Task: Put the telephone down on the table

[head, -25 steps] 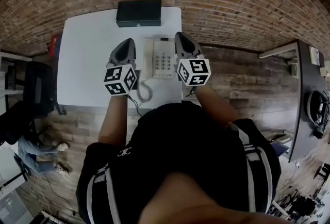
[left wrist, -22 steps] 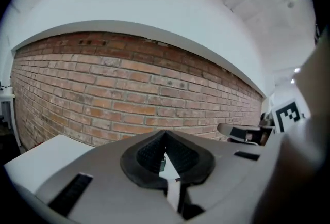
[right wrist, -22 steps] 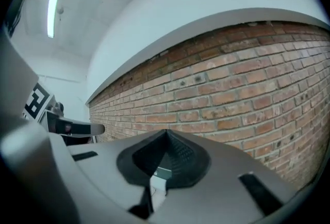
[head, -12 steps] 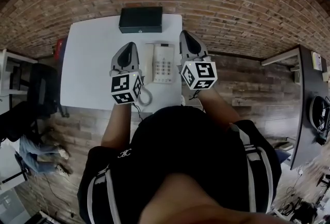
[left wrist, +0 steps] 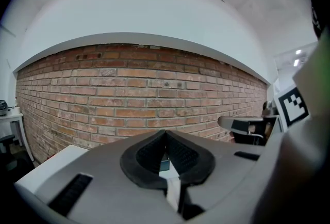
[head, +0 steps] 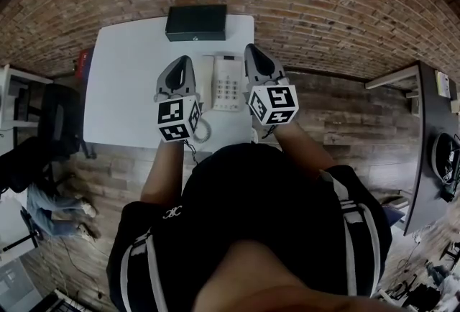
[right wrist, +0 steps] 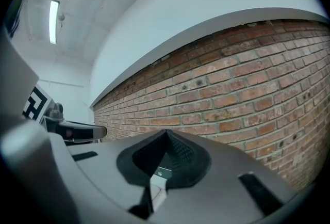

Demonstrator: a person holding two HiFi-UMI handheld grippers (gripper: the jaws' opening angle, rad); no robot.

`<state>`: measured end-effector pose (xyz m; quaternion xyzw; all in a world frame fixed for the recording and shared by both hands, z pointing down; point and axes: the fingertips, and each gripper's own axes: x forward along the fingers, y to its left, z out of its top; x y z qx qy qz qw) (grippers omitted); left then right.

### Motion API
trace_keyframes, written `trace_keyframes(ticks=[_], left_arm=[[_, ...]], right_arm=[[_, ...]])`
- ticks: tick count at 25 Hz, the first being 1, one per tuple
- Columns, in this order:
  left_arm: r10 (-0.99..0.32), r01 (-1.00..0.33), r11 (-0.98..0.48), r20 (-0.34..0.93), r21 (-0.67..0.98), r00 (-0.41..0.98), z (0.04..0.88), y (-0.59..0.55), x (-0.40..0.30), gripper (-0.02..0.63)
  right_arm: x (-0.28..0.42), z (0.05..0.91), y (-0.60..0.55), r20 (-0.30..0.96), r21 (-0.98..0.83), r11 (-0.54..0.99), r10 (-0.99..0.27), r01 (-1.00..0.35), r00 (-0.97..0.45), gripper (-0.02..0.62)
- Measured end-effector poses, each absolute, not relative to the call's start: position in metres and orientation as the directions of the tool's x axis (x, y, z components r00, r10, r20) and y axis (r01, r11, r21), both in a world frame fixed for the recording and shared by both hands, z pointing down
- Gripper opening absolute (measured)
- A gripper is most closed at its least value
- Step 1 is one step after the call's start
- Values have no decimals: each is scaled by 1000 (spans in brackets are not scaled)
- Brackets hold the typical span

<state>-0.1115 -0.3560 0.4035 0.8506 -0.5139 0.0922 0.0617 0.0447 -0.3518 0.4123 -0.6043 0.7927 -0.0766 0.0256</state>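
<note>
As a black box (head: pixel 195 22) sits on the white table (head: pixel 122 80) beside a brick wall (head: pixel 323 1), the left gripper (head: pixel 184 61) and right gripper (head: pixel 252 50), both closed and empty, flank the telephone (head: pixel 227 82).

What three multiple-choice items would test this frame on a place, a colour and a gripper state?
1. Where is the telephone?
A) Between the left gripper and the right gripper
B) On the floor
C) On top of the box

2. What colour is the box at the far edge of the table?
A) White
B) Black
C) Red

3. How do the left gripper's jaws stand?
A) Wide apart
B) Clamped on the handset
C) Together, nothing between them

Answers:
1 A, the head view shows the telephone flanked by both grippers.
2 B, the box is black against the white table.
3 C, the left gripper view shows the tips meeting with nothing held.
</note>
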Motion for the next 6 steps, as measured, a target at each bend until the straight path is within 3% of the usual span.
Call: trace_keyframes(ticks=[6], left_arm=[[-861, -885, -466, 223, 13, 457, 406, -356, -117, 3]], right_arm=[[31, 413, -348, 48, -152, 290, -953, -945, -300, -2]])
